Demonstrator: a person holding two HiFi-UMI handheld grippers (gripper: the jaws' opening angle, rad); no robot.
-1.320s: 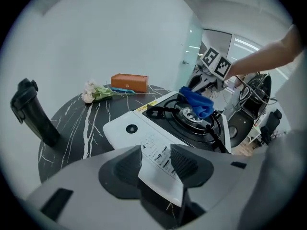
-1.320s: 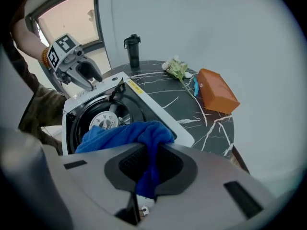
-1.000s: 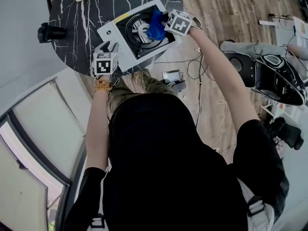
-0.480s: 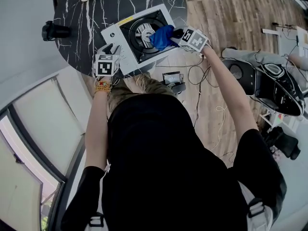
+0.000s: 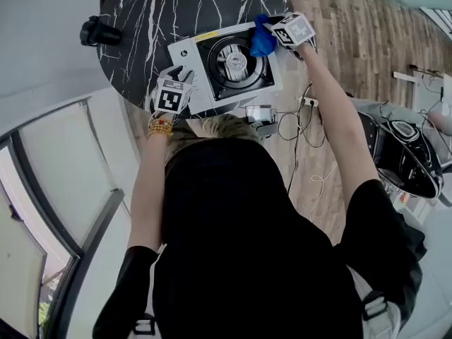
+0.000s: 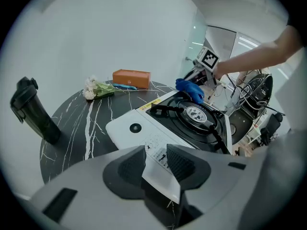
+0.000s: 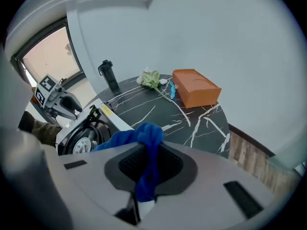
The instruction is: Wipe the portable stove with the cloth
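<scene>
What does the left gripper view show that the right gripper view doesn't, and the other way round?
Left only: the left hand-held gripper clamped on a white corner of the portable stove, plus its control knob. Right only: the right hand-held gripper shut on the blue cloth. Both: stove, cloth, black bottle, flowers, orange box.

One stove (image 5: 233, 66), one cloth (image 5: 263, 42), one bottle (image 5: 99, 32), one orange box (image 7: 195, 89), two grippers (image 6: 156, 162) (image 7: 151, 164).

Blue cloth (image 5: 263, 42), white stove (image 5: 185, 54), black white-veined table (image 5: 135, 32), orange box (image 7: 195, 88)
</scene>
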